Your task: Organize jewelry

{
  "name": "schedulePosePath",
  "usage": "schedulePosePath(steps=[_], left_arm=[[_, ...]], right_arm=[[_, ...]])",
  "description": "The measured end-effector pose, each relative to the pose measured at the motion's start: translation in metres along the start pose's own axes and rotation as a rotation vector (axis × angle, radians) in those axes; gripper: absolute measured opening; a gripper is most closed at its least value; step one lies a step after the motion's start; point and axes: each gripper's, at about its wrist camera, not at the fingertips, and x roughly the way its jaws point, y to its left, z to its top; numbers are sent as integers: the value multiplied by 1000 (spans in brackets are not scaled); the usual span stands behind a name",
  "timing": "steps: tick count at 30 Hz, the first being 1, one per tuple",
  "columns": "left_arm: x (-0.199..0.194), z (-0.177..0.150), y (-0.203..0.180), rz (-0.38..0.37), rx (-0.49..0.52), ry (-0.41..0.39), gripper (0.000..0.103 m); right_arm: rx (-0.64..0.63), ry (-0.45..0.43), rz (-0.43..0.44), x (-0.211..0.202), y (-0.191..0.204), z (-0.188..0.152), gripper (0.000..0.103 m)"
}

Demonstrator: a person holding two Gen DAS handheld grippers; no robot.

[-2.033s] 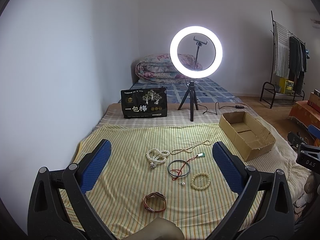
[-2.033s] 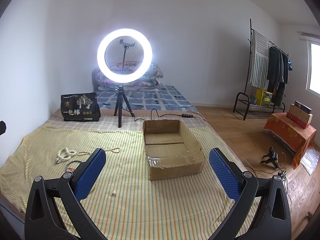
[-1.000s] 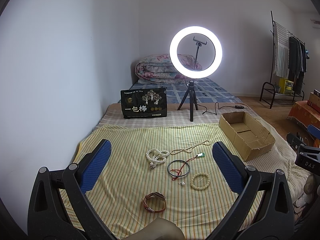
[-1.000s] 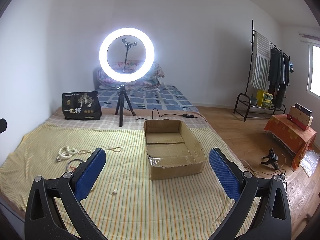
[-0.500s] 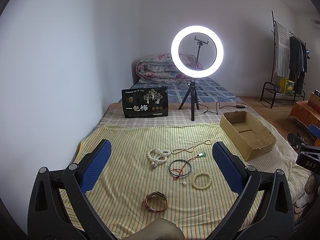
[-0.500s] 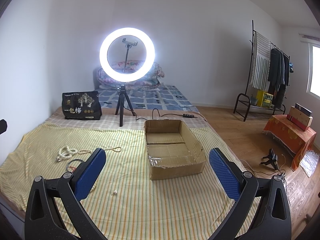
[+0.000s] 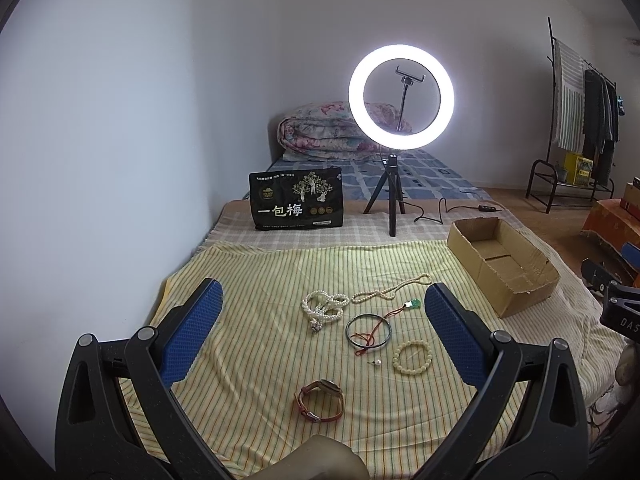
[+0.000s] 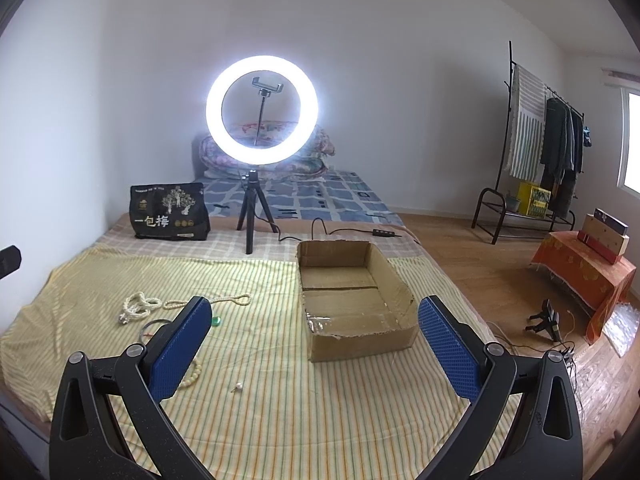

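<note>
Jewelry lies on the striped yellow cloth (image 7: 256, 320): a white pearl necklace (image 7: 322, 307), a thin bead strand (image 7: 390, 290), a dark bangle (image 7: 368, 330) with a red cord and green pendant (image 7: 414, 303), a cream bead bracelet (image 7: 413, 358), a small pearl (image 7: 376, 363) and a brown watch (image 7: 320, 400). An open cardboard box (image 8: 352, 300) stands to their right. My left gripper (image 7: 322, 336) is open and empty above the jewelry. My right gripper (image 8: 312, 344) is open and empty in front of the box.
A lit ring light on a tripod (image 7: 400, 92) and a black bag with white characters (image 7: 296, 204) stand behind the cloth. A folded quilt (image 7: 320, 132) lies at the wall. A clothes rack (image 8: 540, 140) and wooden floor are to the right.
Both views shift very slightly sideways. Nothing has been picked up or moved.
</note>
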Motion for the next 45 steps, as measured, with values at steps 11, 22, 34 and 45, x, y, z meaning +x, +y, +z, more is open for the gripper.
schedulePosePath(steps=[11, 22, 34, 45], left_arm=[[20, -11, 22, 31, 11, 62, 103], [63, -38, 55, 12, -20, 212, 103], [133, -80, 62, -118, -107, 495, 62], [166, -107, 64, -174, -177, 649, 50]], right_arm=[[-24, 34, 49, 13, 11, -5, 102], [-220, 149, 284, 60, 47, -29, 102], [-298, 424, 387, 132, 93, -56, 95], [-244, 566, 405, 168, 105, -72, 73]])
